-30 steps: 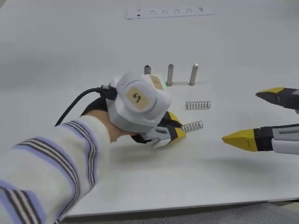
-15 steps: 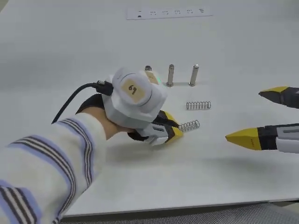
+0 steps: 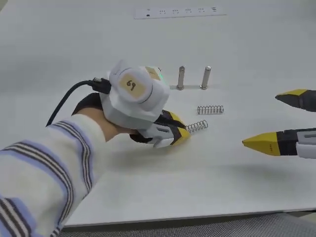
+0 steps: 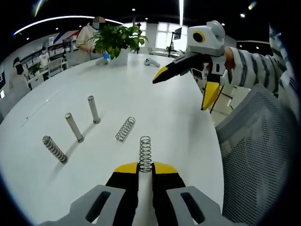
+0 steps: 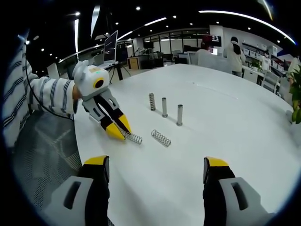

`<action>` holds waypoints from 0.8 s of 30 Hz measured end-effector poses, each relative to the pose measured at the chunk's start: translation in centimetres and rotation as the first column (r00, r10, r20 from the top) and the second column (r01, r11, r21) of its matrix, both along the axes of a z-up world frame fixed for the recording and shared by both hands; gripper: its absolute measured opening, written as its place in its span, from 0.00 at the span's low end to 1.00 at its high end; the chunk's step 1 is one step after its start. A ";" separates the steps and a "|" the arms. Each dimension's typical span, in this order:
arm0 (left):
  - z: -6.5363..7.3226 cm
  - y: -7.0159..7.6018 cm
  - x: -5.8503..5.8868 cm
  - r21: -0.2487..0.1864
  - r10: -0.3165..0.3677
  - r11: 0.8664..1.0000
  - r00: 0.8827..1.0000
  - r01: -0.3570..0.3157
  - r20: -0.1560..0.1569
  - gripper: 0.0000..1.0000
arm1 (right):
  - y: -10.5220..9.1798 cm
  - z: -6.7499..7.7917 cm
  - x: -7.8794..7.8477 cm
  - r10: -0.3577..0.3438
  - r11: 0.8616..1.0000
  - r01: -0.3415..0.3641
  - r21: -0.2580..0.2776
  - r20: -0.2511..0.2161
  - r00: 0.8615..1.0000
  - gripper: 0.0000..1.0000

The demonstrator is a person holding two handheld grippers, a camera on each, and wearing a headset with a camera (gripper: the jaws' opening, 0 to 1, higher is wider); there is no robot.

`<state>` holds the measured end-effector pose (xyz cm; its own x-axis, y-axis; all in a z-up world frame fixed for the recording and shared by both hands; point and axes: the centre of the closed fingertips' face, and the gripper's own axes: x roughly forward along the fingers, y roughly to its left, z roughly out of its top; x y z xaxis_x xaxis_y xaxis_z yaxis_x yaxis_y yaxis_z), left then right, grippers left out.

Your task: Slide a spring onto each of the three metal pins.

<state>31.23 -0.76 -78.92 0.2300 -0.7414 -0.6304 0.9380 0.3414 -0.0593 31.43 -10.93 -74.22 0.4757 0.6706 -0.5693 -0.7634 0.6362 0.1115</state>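
My left gripper [image 3: 183, 134] lies low over the white table, shut on one end of a spring [image 3: 197, 127] that sticks out ahead of its yellow tips [image 4: 145, 153]. A second spring [image 3: 210, 109] lies loose just beyond it [image 4: 125, 128]. Two bare metal pins [image 3: 181, 78] [image 3: 206, 77] stand upright behind. In the left gripper view a third pin [image 4: 54, 149] carries a spring, in line with the bare pins [image 4: 74, 127] [image 4: 93, 109]. My right gripper [image 3: 274, 119] hovers open to the right, nothing between its jaws [image 5: 156, 165].
A white power strip [image 3: 180, 12] lies at the table's far edge. The table's near edge [image 3: 197, 218] runs below the grippers. A grey mesh chair [image 4: 254, 155] stands beside the table. A potted plant [image 4: 117, 40] and people are far off.
My left gripper has drawn a little left and back with the spring, whose free end now tilts up. It now covers the sprung pin in the head view. The right gripper has barely moved.
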 end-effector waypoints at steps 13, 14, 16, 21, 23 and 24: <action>2.2 0.5 -0.1 -0.060 -0.015 0.998 1.000 0.015 0.005 0.02 | 1.7 0.9 -0.7 0.095 0.994 -0.095 0.055 0.012 0.995 0.62; 2.5 0.5 -0.1 -0.070 -0.016 0.997 1.000 0.016 0.004 0.02 | 1.8 1.0 -0.6 0.097 0.994 -0.098 0.057 0.015 0.995 0.60; 2.9 0.6 0.0 -0.084 -0.004 0.996 1.000 0.003 -0.008 0.02 | 2.0 1.1 -0.6 0.105 0.993 -0.106 0.056 0.019 0.994 0.59; 3.0 1.0 -0.2 -0.075 0.001 0.997 0.999 -0.004 -0.035 0.02 | 2.6 0.8 -0.8 0.138 0.989 -0.138 0.045 0.008 0.990 0.56; 3.2 1.1 -0.2 -0.087 0.000 0.996 0.999 -0.003 -0.032 0.02 | 2.8 0.8 -0.9 0.147 0.988 -0.147 0.048 0.009 0.989 0.52; 3.4 1.1 -0.3 -0.095 -0.010 0.995 1.000 0.007 -0.029 0.02 | 2.9 0.8 -1.0 0.154 0.987 -0.154 0.051 0.010 0.988 0.49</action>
